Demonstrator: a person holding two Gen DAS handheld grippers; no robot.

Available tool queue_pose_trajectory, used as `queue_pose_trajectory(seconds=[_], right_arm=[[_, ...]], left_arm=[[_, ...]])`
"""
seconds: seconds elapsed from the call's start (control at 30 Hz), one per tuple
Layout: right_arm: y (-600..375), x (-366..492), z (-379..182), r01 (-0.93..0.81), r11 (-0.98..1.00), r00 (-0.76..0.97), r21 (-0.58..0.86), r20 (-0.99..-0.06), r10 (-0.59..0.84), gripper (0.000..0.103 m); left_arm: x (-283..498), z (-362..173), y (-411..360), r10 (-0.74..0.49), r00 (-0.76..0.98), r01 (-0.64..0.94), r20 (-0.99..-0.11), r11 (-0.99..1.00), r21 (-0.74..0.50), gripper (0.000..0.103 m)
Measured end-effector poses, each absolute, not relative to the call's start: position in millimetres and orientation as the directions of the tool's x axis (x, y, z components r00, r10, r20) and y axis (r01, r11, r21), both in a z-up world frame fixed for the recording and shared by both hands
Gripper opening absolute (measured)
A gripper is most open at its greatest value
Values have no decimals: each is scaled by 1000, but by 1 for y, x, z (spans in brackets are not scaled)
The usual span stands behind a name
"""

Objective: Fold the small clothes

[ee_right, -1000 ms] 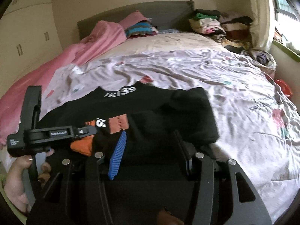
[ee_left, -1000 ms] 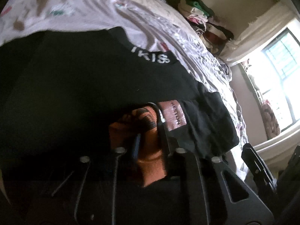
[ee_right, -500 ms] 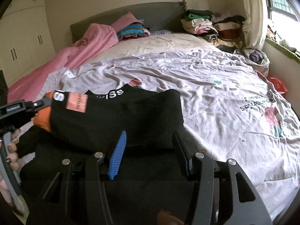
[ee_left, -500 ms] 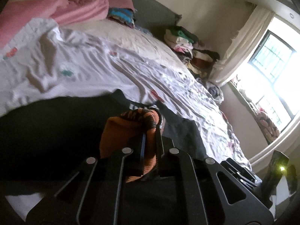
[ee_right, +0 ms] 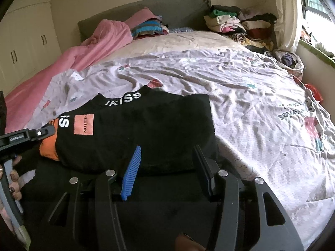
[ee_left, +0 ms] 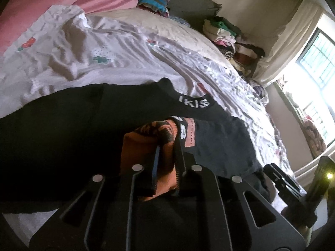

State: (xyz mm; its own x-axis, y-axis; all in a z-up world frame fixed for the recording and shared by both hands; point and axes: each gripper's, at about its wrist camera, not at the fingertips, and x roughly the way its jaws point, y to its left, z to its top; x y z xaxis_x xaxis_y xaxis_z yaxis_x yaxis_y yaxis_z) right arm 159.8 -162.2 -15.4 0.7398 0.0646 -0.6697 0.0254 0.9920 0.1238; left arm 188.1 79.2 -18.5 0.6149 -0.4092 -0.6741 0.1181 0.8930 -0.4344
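Note:
A black top [ee_right: 146,125] with white collar lettering, an orange patch and an orange-and-black cuffed sleeve lies on the bed; it also shows in the left wrist view [ee_left: 62,129]. My left gripper [ee_left: 167,146] is shut on the orange sleeve cuff [ee_left: 150,140] and holds it over the garment's left side; it also shows in the right wrist view [ee_right: 45,132]. My right gripper [ee_right: 167,150] is open above the garment's near edge, with the blue pad [ee_right: 132,171] showing and nothing between the jaws.
The bed has a wrinkled pale printed sheet [ee_right: 251,108]. A pink blanket [ee_right: 94,48] lies along the left. Folded clothes [ee_right: 234,25] are piled at the far right by the grey headboard [ee_right: 167,8]. A window [ee_left: 314,58] is at the right.
My left gripper carried the sleeve from the garment's middle out to the left, lifted, then lowered it slightly. The right gripper stayed open and nearly still.

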Motion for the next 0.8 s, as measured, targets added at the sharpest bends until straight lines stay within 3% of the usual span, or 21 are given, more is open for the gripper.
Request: queue_pose_trajectory(seconds=[0.27,0.43,0.63,0.8], right_arm=[[-152,175,-23,-2,996,714,92,-698,66,50],[-143,186,-28,-37,996,698,82,-711,84,50],[-135,197,-35,-51,996,677,76,-730,91,53],[-141,201,-47,-21,996,653,89,-753,81,59]], left_arm=[[180,-9,91,-340,667,87,-663,919,-384,6],[181,-17,75,-396,620,137,-677,905,-404,7],[184,-50,62,-337,520,112,-785,938,-328,22],[179,-57,66,-338,506,111,-794,938,-329,24]])
